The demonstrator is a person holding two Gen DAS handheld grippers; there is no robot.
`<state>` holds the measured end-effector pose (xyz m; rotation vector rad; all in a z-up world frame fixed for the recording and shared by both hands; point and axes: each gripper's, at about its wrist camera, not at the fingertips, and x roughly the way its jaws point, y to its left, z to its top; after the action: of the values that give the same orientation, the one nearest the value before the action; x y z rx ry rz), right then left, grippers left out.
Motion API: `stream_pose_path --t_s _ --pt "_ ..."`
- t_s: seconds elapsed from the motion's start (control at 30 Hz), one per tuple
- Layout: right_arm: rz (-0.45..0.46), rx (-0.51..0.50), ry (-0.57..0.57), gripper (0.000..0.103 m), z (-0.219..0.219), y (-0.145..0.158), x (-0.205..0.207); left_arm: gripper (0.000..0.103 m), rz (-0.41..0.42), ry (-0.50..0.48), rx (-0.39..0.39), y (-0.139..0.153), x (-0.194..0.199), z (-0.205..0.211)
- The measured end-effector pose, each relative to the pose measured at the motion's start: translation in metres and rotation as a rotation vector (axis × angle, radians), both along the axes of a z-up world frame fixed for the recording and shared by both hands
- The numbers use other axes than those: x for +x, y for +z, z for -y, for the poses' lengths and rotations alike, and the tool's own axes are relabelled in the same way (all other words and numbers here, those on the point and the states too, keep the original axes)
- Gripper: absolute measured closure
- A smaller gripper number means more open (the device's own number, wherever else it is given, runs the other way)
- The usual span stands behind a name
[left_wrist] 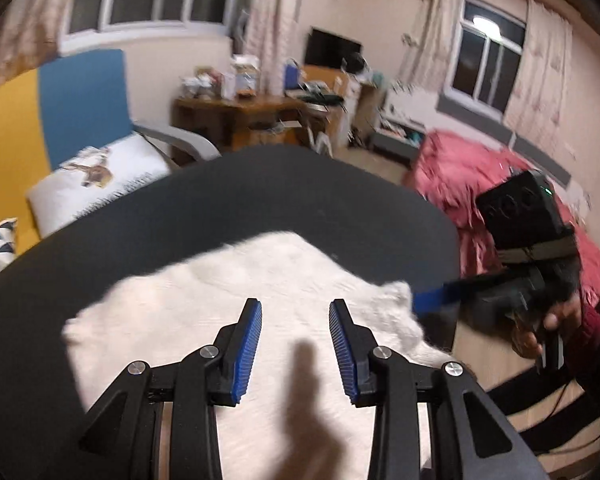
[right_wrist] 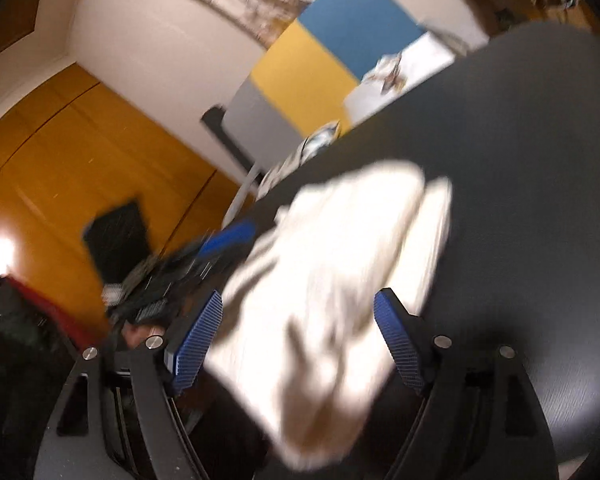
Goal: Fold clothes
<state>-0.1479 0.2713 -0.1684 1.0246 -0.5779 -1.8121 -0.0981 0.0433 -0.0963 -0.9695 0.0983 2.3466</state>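
garment: white fleecy cloth is lying on the dark round table, long axis running 8 to 2 o'clock.
left gripper: is hovering over the cloth, fingers half apart, gripping nothing.
right gripper: is standing wide, nothing pinched, at the cloth's 3 o'clock corner, nearer an edge.
room: pink bedding at 2 o'clock; blurred.

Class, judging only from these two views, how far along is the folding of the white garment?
Done: white garment lies on the black table. In hand: nothing; both the left hand-held gripper and the right hand-held gripper are open. Left: further folds, though blur hides any made.
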Motion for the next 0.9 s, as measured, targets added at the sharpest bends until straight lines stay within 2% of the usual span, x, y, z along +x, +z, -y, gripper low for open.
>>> stream_pose_path --t_s 0.17,0.3,0.4,0.47,0.53,0.57,0.67,0.7,0.9 --pt "0.031 -0.025 0.093 0.022 0.004 -0.02 0.022 0.068 0.063 -0.075 0.009 -0.006 0.0 -0.02" --pt "0.034 -0.069 0.159 0.022 0.009 -0.026 0.032 0.068 0.083 -0.123 -0.04 -0.014 -0.001 -0.038" --pt "0.039 -0.053 0.203 0.022 0.015 -0.028 0.028 0.068 0.104 -0.138 -0.063 -0.02 -0.006 -0.047" --pt "0.039 -0.069 0.287 0.022 0.022 -0.024 0.031 0.068 0.112 -0.151 -0.065 -0.023 -0.007 -0.052" --pt "0.033 -0.089 0.393 0.022 0.03 -0.018 0.036 0.068 0.136 -0.165 -0.103 -0.033 -0.01 -0.06" --pt "0.031 -0.082 0.445 0.022 0.034 -0.017 0.04 0.068 0.147 -0.17 -0.118 -0.038 -0.012 -0.063" --pt "0.075 0.037 0.529 0.022 0.045 -0.037 0.043 0.067 0.149 -0.163 -0.117 -0.045 -0.013 -0.065" --pt "0.092 0.053 0.54 0.022 0.045 -0.043 0.043 0.067 0.144 -0.156 -0.117 -0.045 -0.012 -0.065" --pt "0.11 -0.049 0.454 0.024 0.021 -0.054 0.046 0.066 0.141 -0.14 -0.075 -0.045 -0.014 -0.059"
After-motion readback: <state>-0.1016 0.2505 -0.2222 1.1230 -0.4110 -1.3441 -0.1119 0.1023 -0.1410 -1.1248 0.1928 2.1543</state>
